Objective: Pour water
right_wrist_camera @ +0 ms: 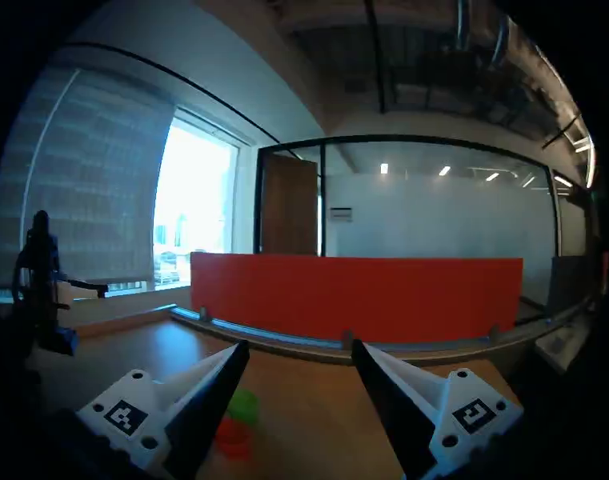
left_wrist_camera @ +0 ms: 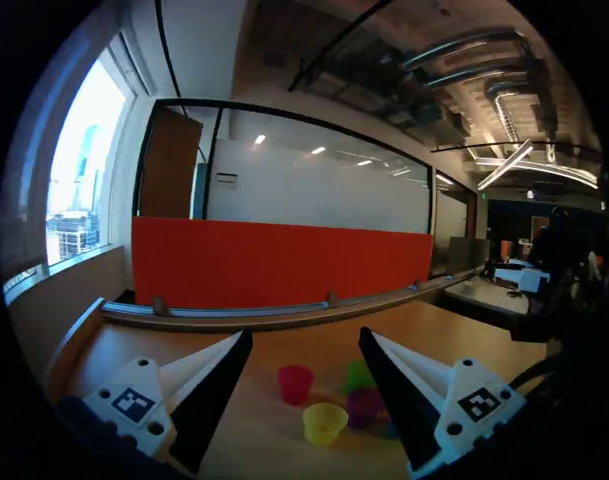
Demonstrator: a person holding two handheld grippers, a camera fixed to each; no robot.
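**Both grippers held wide above a desk of small cups**

Four small cups stand close together on the wooden desk, seen in the left gripper view: a pink cup to the left, a green cup farther back on the right, a yellow cup nearest, and a purple cup just beside the yellow one. All stand upright, long axis vertical, mouths up. Whether any holds water cannot be told.

The left gripper is spread wide and holds nothing. The cups lie low between its two fingers, apart from both; the purple cup sits close by the right finger.

In the right gripper view, the right gripper is likewise wide and bare. A green cup and a red cup stand upright just by its left finger, which partly hides them.

An orange partition runs along the far edge of the desk, with a bright window on the left.
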